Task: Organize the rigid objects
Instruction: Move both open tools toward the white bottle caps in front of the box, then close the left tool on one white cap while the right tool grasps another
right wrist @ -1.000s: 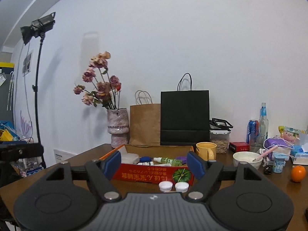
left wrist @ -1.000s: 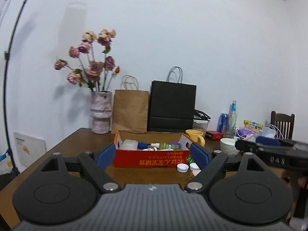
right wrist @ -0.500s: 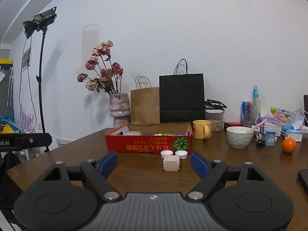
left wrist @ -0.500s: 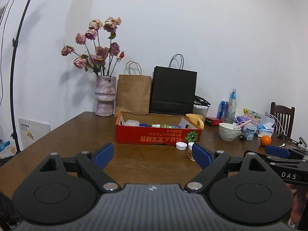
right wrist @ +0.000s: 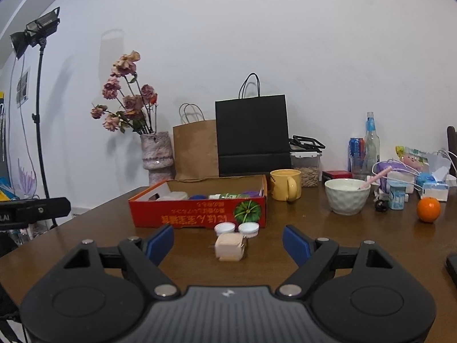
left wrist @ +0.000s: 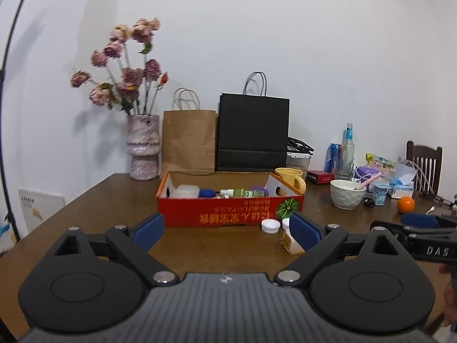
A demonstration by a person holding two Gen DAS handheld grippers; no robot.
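A: Where's the small beige block [right wrist: 229,247]?
B: Centre of the right wrist frame, on the tabletop [right wrist: 357,245], just below two white caps [right wrist: 236,228] and the red cardboard box [right wrist: 200,214].
A: Grippers?
B: Right gripper [right wrist: 228,243] spread wide, holding nothing. Left gripper [left wrist: 227,228] likewise spread and empty, the box [left wrist: 228,214] above it.

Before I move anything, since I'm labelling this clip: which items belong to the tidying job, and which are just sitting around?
Job:
red cardboard box
two white caps
beige cube-shaped object
right gripper, open around the cube
left gripper, open

Just lying about:
yellow mug
white bowl
orange
flower vase
paper bags
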